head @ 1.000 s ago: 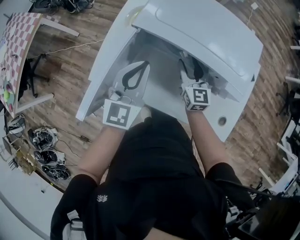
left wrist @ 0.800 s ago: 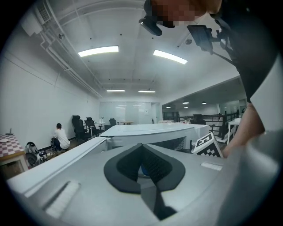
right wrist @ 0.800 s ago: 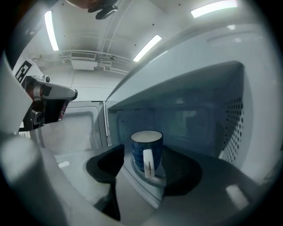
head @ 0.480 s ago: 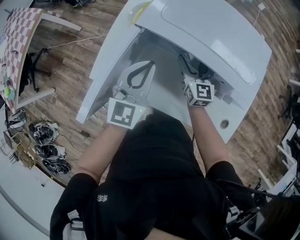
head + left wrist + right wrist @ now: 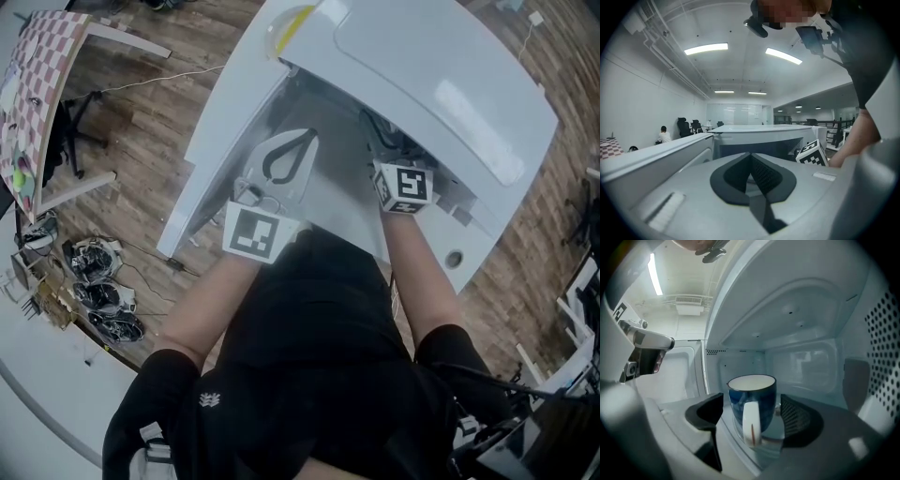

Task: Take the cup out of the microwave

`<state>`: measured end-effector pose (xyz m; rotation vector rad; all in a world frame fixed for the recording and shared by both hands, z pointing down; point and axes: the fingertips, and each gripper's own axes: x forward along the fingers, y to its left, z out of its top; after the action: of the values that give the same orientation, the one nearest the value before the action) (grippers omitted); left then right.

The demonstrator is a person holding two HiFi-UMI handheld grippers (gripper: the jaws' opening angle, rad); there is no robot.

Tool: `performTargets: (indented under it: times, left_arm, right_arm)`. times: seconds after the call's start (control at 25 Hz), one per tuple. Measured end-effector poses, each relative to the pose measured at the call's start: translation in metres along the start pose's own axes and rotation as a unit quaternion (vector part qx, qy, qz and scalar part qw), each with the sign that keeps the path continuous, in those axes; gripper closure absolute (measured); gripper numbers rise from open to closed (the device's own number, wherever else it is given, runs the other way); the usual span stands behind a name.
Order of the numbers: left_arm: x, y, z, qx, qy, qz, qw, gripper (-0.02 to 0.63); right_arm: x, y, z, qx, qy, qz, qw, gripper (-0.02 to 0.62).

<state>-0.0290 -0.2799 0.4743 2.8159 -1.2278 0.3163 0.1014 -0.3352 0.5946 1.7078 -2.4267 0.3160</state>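
Blue cup [image 5: 753, 397] upright in microwave [image 5: 801, 301], handle facing R tongs [image 5: 752, 419] | sits betw. jaws, opening, no contact | L tongs [image 5: 751, 174] together, empty, farther off

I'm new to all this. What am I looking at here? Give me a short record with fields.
appliance: white microwave, door open
inside it: dark blue ceramic cup with a white handle, standing upright
right gripper: fingers opening, one on each side of the cup, not pressing on it
left gripper: fingers together, nothing between them, outside the microwave
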Motion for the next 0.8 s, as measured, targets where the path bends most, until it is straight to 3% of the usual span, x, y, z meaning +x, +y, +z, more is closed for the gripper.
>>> performTargets:
  times: [0.8]
  left_arm:
    - [0.006,0.015,-0.008,0.009,0.016,0.015,0.9997,0.600]
  right_arm:
    - [0.027,-0.004,-0.006,-0.031,0.020,-0.005,0.999,0.220]
